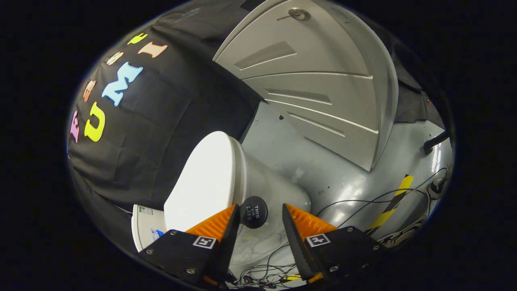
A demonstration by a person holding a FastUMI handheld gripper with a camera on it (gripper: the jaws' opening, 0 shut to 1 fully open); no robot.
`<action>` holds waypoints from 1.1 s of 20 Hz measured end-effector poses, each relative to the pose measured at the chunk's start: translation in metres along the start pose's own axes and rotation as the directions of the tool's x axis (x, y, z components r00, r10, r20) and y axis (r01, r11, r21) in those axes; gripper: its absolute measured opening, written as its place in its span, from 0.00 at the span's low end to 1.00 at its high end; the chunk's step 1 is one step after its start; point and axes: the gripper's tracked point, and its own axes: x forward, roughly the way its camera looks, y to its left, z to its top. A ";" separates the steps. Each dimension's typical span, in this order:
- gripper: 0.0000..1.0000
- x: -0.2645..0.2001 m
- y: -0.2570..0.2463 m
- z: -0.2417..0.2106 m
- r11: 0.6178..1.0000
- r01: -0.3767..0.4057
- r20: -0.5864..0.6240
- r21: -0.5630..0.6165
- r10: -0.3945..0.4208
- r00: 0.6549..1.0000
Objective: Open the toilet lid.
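A glossy grey floor (351,178) fills the booth, with black cloth hung as the wall at ten o'clock. A grey metal cabinet (319,93) stands at twelve to one o'clock from the tool, its face split into drawer fronts with recessed pulls and a round keyed lock (299,14) near its top. A strip of yellow-and-black hazard tape (394,202) lies on the floor at three o'clock, and thin black cables (363,202) trail across the floor around it and pool below the fingers.

The toilet (258,182) sits just ahead of the tool, at about eleven o'clock from the gap between the fingers, its white bowl tapering down to the floor. The toilet lid (206,182) is a bright white oval, closed flat on the bowl, its surface washed out by the light. A round black knob (253,211) with white lettering juts from the lid's edge; it lies between the two fingertips, closer to the left one, which partly overlaps it in view. Whether that finger touches it cannot be told.

The tool (258,216) is open: its two orange-ridged fingers (305,222) stand well apart, neither visibly pressing on the knob. Each black finger mount carries a small square marker. A white panel (146,232) with a small label shows at nine o'clock, beside the left finger and below the lid.
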 end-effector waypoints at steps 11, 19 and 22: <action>0.23 0.007 0.004 0.009 0.999 -0.051 0.037 0.020 0.050 0.998; 0.05 -0.002 0.010 0.015 0.996 -0.019 0.080 -0.084 0.025 0.996; 0.01 -0.003 0.011 0.015 0.991 0.000 0.088 -0.134 0.012 0.996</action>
